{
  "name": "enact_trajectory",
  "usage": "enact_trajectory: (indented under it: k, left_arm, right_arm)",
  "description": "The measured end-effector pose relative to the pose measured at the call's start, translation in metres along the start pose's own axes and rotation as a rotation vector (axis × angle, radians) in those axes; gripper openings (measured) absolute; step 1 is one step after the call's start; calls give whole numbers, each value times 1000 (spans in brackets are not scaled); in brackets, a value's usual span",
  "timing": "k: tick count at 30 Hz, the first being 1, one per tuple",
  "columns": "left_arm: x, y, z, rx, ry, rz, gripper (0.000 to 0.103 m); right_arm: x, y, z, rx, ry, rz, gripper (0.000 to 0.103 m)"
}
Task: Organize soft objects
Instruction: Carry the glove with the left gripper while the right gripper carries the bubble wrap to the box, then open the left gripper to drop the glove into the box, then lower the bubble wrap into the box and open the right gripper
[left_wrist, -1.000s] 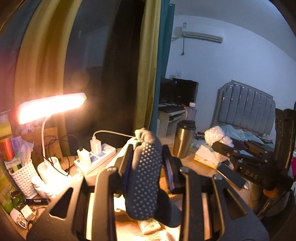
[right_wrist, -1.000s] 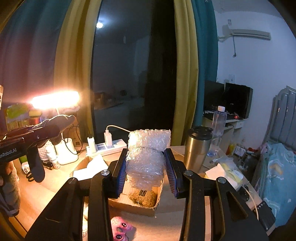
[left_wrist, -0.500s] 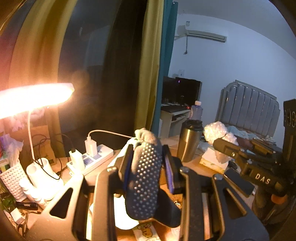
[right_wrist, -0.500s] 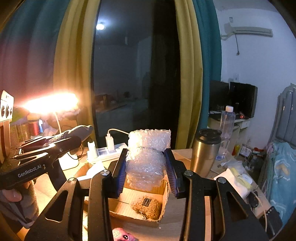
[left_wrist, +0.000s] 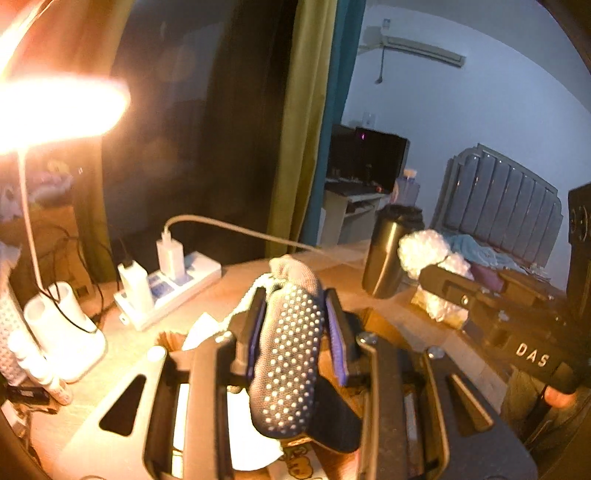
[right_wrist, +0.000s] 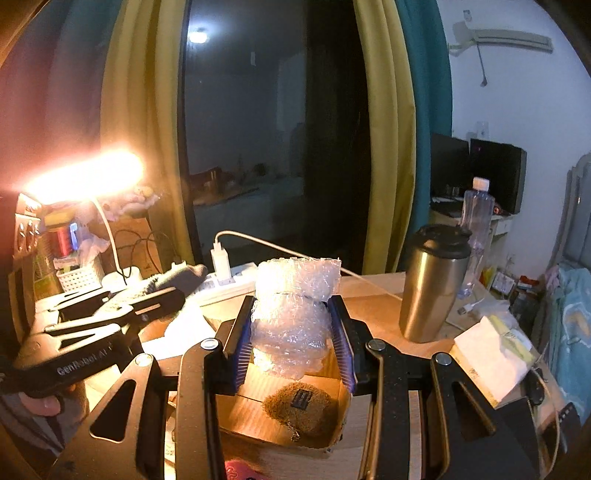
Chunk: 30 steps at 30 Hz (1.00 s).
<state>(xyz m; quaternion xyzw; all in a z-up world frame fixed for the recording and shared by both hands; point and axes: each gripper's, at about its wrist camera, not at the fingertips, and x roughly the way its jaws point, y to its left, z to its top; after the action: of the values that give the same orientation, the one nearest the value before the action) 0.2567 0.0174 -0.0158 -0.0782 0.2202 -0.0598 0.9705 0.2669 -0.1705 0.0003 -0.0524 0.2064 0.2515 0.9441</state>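
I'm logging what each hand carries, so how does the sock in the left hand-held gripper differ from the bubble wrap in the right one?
The sock is dark, opaque knit fabric dotted with pale grip bumps; the bubble wrap is clear, shiny plastic. The sock hangs limp below the left hand-held gripper; the bubble wrap is a bunched wad bulging above the right hand-held gripper. Both are soft and squeezed between blue pads above a cardboard box.

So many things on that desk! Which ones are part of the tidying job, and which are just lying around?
Part of the job:
- dotted sock, held in the left gripper
- bubble wrap, held in the right gripper
- cardboard box
- brown fuzzy item inside it

Just lying about:
- steel tumbler
- water bottle
- power strip
- desk lamp
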Motion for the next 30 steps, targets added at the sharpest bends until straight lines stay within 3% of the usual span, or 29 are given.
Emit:
enact_trajectory:
  k: [14,21,25,30]
  left_arm:
    - [55,15,-34,-30,147,-7,32]
    - [84,23,-49,-59,269,26,37]
    - [87,27,-51,-80,287,29,60]
    - [83,29,-51,-87,274,44,61]
  right_arm:
    - [51,-6,-24,30,106,29,41]
    - [73,-5,-35,34,161,52,41]
    - [80,-5,-39,41,185,59,41]
    - [81,-4,-38,36,201,51,43]
